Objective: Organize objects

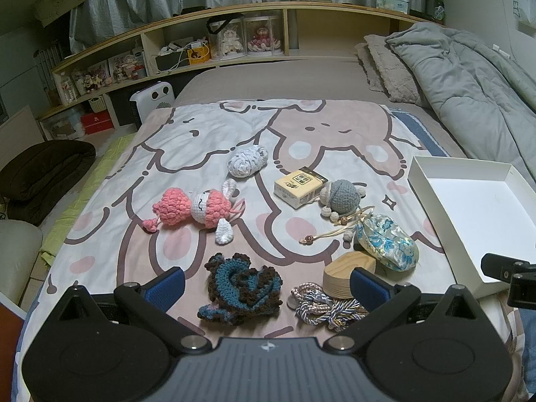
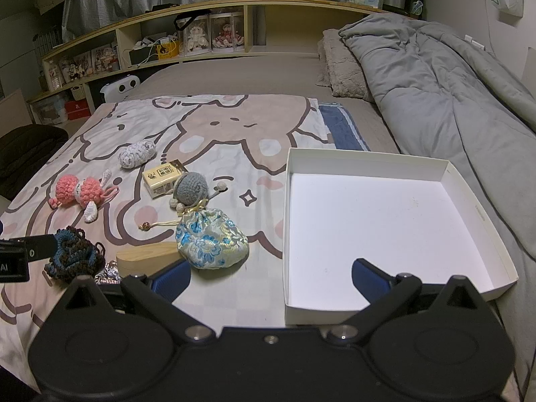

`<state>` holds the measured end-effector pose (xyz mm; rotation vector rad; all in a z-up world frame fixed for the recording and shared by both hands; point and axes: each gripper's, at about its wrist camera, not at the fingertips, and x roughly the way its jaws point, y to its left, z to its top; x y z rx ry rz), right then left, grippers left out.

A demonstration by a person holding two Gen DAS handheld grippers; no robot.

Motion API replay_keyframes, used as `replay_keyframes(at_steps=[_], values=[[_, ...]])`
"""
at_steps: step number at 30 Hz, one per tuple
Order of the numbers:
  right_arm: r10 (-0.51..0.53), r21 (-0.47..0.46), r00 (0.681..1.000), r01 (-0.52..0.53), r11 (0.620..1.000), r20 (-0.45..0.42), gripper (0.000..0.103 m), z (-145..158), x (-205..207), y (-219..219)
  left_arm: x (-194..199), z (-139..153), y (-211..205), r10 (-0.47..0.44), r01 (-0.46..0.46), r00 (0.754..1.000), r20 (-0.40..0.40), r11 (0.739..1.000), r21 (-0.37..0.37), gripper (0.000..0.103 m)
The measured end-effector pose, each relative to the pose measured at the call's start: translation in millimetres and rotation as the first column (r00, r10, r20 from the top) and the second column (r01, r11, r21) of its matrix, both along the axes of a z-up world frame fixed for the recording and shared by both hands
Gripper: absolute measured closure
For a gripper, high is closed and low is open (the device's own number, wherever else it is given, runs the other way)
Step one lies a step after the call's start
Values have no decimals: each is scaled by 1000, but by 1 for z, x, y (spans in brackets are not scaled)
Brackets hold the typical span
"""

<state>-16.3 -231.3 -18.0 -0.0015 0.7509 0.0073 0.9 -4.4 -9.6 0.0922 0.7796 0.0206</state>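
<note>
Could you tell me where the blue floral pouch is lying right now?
The blue floral pouch lies on the bedspread just left of the white box, touching the wooden block.

Left gripper (image 1: 266,283) — jaws spread wide, blue pads (image 1: 169,286) apart, nothing between them, held low and level, pointing forward. Right gripper (image 2: 268,279) — likewise wide open, pads (image 2: 368,276) apart and empty. The two sit side by side; each one's edge shows in the other's view.
</note>
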Motion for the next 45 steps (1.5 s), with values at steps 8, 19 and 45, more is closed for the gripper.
replay_keyframes(at_steps=[8,19,45], values=[[-1,-1,1000,1,1000,-1,0,-1,0,0,0,0,0,1,-1,1000,-1,1000,-1,0],[0,0,1000,0,1000,-2,0,-1,0,0,0,0,0,1,-1,1000,-2,1000,-2,0],[6,18,1000,-6,1000,1,0,2,11,0,9,2,8,30,-31,999,-20,999,-35,0]])
